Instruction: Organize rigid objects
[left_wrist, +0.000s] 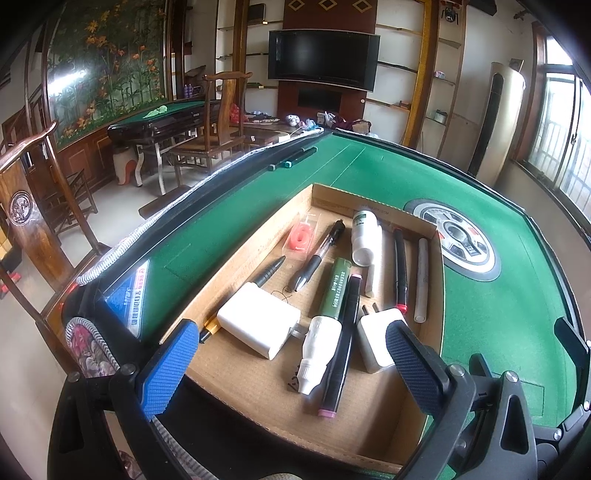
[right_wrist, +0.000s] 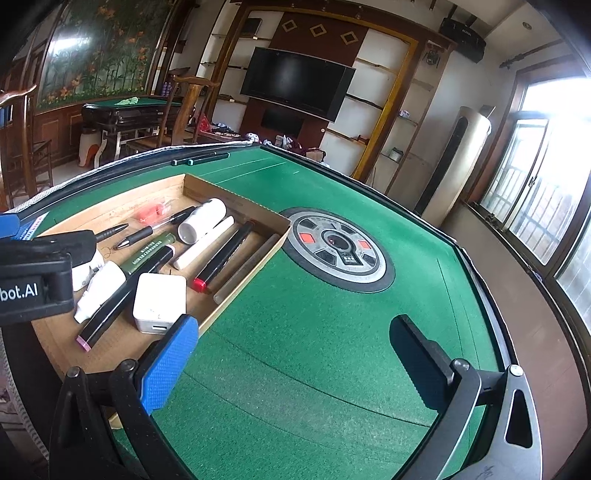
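I have the left gripper (left_wrist: 291, 354) spread wide and empty above the near end of the cardboard tray (left_wrist: 430, 295), whose chargers, pens and markers lie jumbled. The right gripper (right_wrist: 295, 354) is also spread and empty, over bare felt beside the tray's right edge. I'd lower the left straight onto the pink-capped black marker (left_wrist: 341, 347), closing across its barrel, clear of the small white charger (left_wrist: 373, 343) touching it.

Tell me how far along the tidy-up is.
Mostly done, it seems: chargers, markers, pens and bottles lie in the cardboard tray. Nothing is in hand; the left gripper is open over the tray, and the right gripper is open over bare felt. Left: two green pens sit by the table's far edge, outside the tray.
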